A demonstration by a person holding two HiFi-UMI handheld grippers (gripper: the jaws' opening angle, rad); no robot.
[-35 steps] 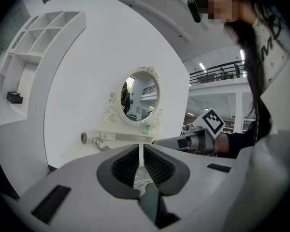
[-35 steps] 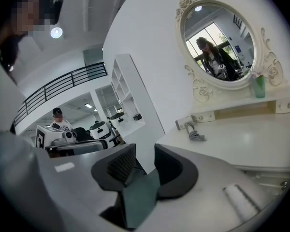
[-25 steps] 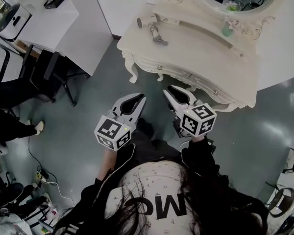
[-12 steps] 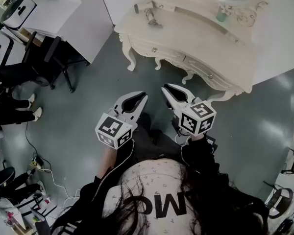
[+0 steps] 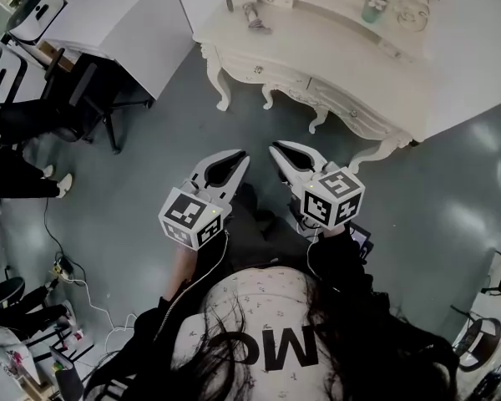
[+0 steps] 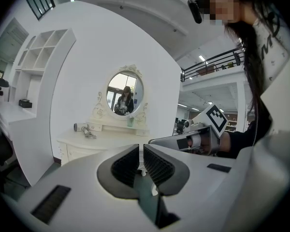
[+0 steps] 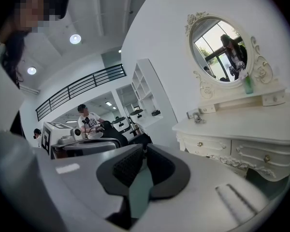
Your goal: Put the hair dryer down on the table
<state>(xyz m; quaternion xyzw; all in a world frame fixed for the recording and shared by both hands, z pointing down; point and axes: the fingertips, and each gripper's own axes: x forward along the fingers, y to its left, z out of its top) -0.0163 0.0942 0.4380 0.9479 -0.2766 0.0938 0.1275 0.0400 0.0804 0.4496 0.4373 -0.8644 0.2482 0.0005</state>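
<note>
A hair dryer point(image 5: 240, 0) with its coiled cord lies on the left end of the cream vanity table point(image 5: 334, 53), far from both grippers. It also shows small in the left gripper view point(image 6: 82, 127) and the right gripper view point(image 7: 195, 115). My left gripper point(image 5: 238, 155) and right gripper point(image 5: 275, 149) hover side by side over the grey floor, short of the vanity. The left gripper point(image 6: 141, 151) has its pads almost touching, with nothing between them. The right gripper point(image 7: 144, 153) has just been closing and its jaws hold nothing.
A white desk point(image 5: 108, 32) and a black chair point(image 5: 83, 98) stand left of the vanity. A seated person's legs point(image 5: 17, 174) and floor cables point(image 5: 67, 274) lie at the far left. An oval mirror point(image 6: 125, 94) and a green bottle point(image 5: 369, 8) stand on the vanity's raised back.
Both grippers have drawn back from the vanity together, which now sits higher in the head view. The right gripper's jaws have narrowed to shut.
</note>
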